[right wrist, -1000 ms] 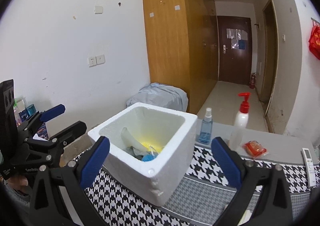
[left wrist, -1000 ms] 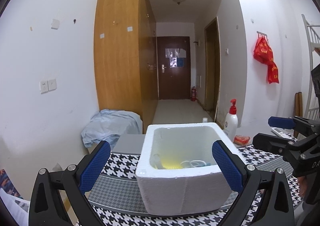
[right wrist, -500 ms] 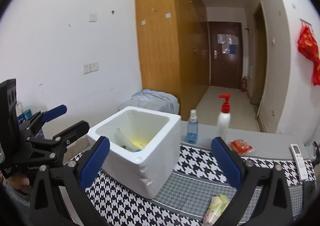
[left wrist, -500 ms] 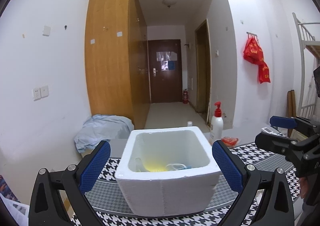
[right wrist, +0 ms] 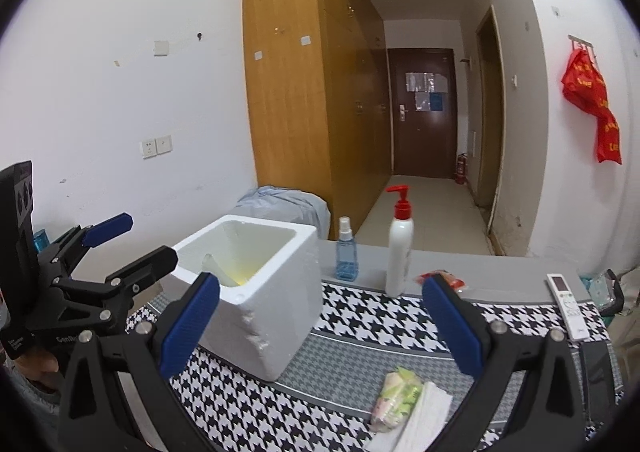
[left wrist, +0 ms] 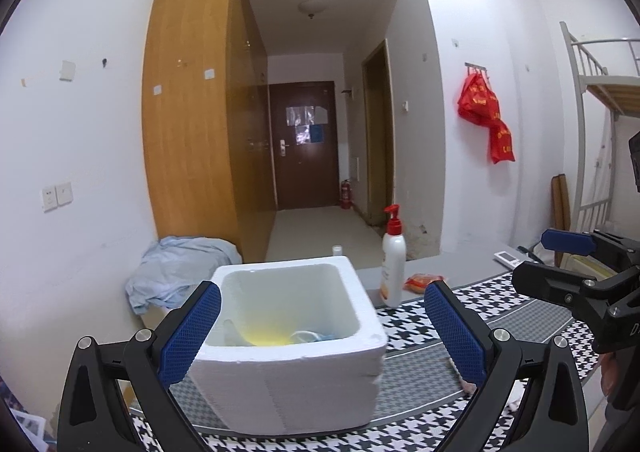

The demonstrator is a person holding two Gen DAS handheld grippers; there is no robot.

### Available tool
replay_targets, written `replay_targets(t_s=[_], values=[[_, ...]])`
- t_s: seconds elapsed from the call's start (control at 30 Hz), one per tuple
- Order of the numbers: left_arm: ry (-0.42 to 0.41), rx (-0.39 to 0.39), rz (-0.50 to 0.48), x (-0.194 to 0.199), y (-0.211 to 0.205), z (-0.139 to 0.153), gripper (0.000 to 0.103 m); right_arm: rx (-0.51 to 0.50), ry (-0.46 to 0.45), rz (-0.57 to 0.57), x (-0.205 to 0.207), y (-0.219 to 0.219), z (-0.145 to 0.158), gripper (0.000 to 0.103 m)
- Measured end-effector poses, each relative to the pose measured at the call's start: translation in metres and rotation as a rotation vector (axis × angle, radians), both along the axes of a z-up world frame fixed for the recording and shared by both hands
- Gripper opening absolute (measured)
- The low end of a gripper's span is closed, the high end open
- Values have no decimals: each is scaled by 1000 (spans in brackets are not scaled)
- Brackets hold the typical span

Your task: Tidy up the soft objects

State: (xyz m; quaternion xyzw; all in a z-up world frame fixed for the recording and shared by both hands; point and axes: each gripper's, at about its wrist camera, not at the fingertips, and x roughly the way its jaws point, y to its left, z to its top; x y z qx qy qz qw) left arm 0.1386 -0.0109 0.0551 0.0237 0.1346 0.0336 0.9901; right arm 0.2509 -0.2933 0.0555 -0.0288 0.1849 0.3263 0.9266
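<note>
Both sets of jaws stood wide apart and held nothing: the left gripper (left wrist: pixel 322 326) hung in front of the white foam box (left wrist: pixel 288 332), its blue pads framing the box's near wall without touching it, and the right gripper (right wrist: pixel 320 326) hovered above the houndstooth cloth (right wrist: pixel 384 324) covering the desk. The foam box sat toward the desk's left side, with yellow and pale blue soft items (left wrist: pixel 280 336) lying in its bottom. Near the desk's front edge, to the right of the box and well apart from it, lay a small green-and-pink packet (right wrist: pixel 396 398) touching a folded white tissue (right wrist: pixel 420 418). Along the desk's far edge stood a blue spray bottle (right wrist: pixel 346 256) and a white pump bottle (right wrist: pixel 400 250), a red packet (right wrist: pixel 442 278) just beside the latter. A white remote (right wrist: pixel 566 304) lay toward the right edge.
</note>
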Motion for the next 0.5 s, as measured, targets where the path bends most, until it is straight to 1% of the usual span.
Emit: replay_targets(t_s=[0.17,0.5], values=[[-7,-4,-44,-1,-10,-1,102,-8,-5,-35,-2,-11,-3,103],[2,-21,-80,6,-26,-6,102,14,-2,-96,-2,-31,-7,103]])
